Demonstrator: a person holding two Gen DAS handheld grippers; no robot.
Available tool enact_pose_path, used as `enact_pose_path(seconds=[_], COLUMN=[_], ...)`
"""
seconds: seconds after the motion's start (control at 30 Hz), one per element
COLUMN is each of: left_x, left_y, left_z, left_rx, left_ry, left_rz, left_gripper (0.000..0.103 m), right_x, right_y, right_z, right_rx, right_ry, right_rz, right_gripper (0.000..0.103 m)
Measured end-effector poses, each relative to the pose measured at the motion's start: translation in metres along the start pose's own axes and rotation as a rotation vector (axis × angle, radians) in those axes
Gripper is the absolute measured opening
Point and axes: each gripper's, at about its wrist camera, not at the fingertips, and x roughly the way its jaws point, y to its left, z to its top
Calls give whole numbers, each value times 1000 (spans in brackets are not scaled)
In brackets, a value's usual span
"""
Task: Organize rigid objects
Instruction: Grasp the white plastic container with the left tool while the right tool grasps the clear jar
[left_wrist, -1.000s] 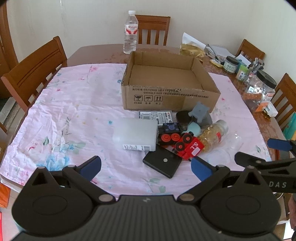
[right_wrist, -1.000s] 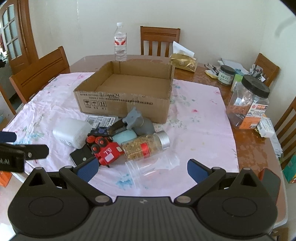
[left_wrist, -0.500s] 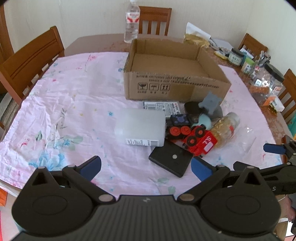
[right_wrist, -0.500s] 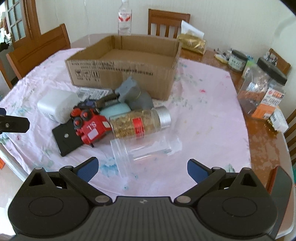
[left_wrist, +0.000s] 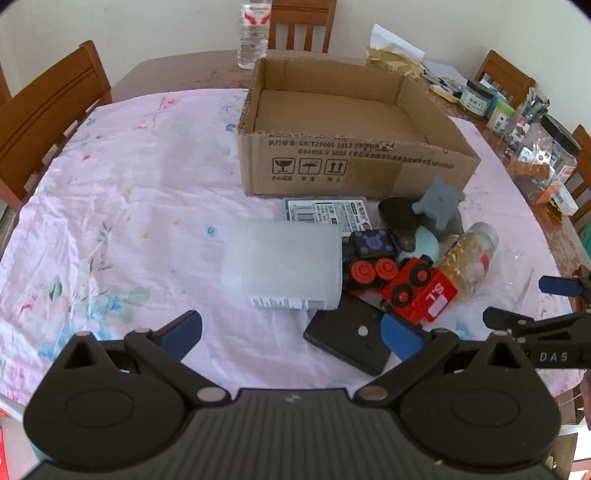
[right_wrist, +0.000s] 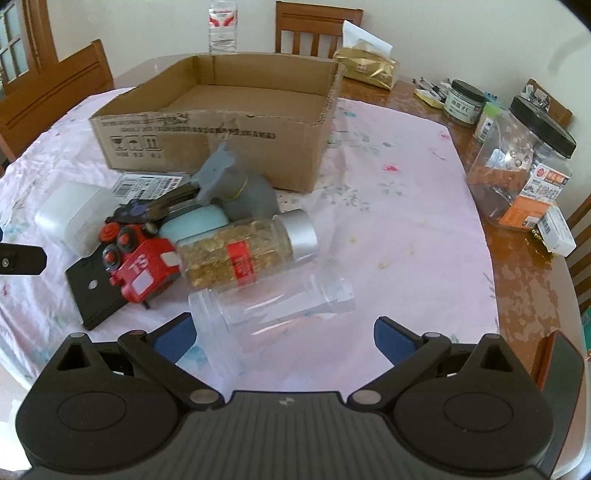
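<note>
While both tools hang above the near edge of the table, the left gripper (left_wrist: 290, 330) gapes wide and empty just short of the frosted white plastic box (left_wrist: 282, 267), and the right gripper (right_wrist: 282, 334) spreads equally wide, empty, around the near end of the clear plastic jar (right_wrist: 273, 308) lying on its side. Behind the jar lie a gold-filled glass bottle (right_wrist: 245, 251) and a red toy train (right_wrist: 142, 267), with the open brown cardboard box (right_wrist: 207, 144) toward the table's middle.

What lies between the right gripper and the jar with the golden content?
In the right wrist view, an empty clear plastic jar lies on its side between the right gripper and the golden-filled jar.
</note>
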Motion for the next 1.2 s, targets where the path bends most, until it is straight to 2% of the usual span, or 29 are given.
enact_pose_path(seconds=[0.1,0.4,0.7,0.77,0.87,0.97,1.2], left_x=[7,34,55,58,65,73,77], left_y=[1,3,13,17,25,31,42], left_z=[5,21,32,32,30,28,27], left_rx=[8,45,93,110,124,108,59], left_ry=[6,10,13,15,28,51,43], left_rz=[-11,-21,37,75,120,95,53], left_gripper=[102,102,102,102,102,103,103], right_x=[6,16,14,13,13,9,-5], right_y=[-7,-9,-10,-12,-13,-14,-21], right_z=[4,-5,-10,-10,-11,-10,14], right_rx=[43,54,71,65,23,-44,-152], right_ry=[10,57,70,69,76,72,37], right_rz=[-30,-16,-14,-10,4,18,143], right_gripper=[103,103,103,103,103,103,103])
